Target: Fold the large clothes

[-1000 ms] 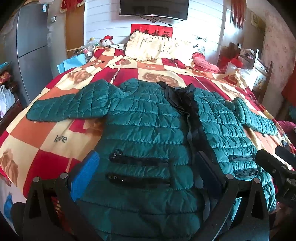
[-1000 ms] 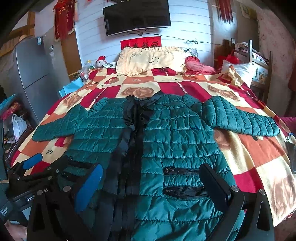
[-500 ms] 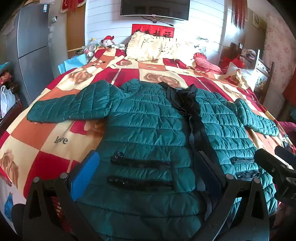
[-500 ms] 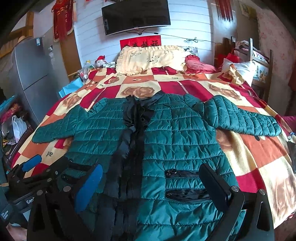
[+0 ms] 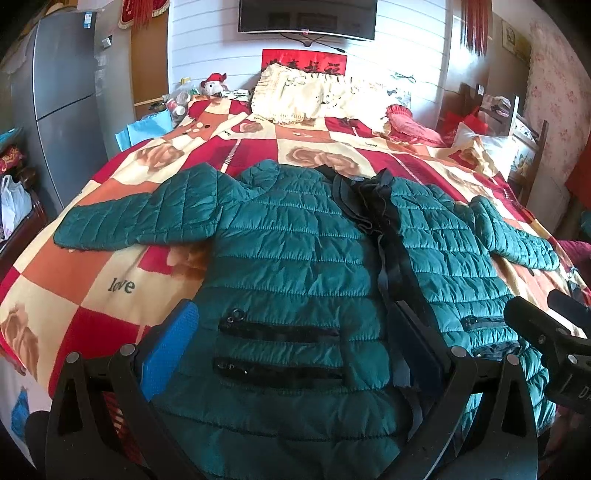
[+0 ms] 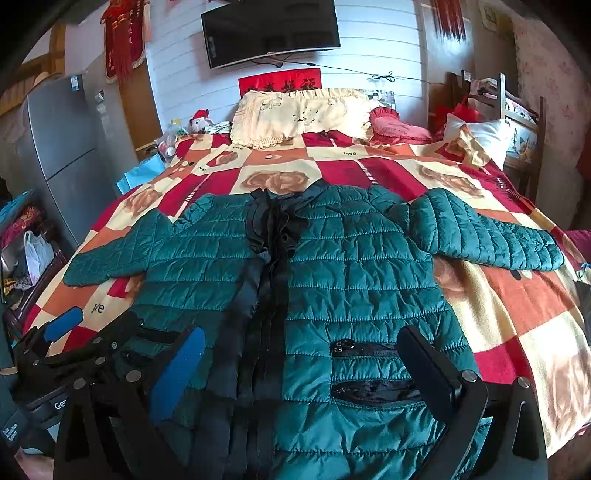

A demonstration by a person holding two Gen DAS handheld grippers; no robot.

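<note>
Your green quilted jacket [image 5: 295,266] lies face up and spread flat on the checked red, orange and cream bedspread [image 5: 110,280], collar toward the cream pillow [image 5: 314,96] at the head of the bed, hem toward you at the foot. Both sleeves reach out to the sides of the jacket, the left sleeve [image 5: 140,221] resting across an orange square, the right sleeve [image 6: 491,236] angled out toward the bed's far edge. A black zipper placket [image 6: 273,280] runs down the middle of the jacket, and two black pocket zips [image 5: 280,328] show on each front panel.

Your left gripper [image 5: 295,347] hovers over the left front panel near the hem, fingers spread wide, the blue pad [image 5: 170,347] out past the jacket's side edge and the black finger [image 5: 413,343] over the placket; nothing is between them but the cloth beneath. Your right gripper [image 6: 299,369] sits over the right front panel, likewise spread wide, its blue pad [image 6: 177,373] on the placket side and its black finger [image 6: 432,365] above the pocket zips. Whether either tool touches the jacket cannot be told.

Beyond the pillow, a red banner [image 6: 280,85] and a wall-mounted television [image 6: 273,31] hang on the white wall. A grey refrigerator [image 5: 66,107] stands to the left of the bed, and a red cushion [image 6: 399,125] lies just right of the pillow.
</note>
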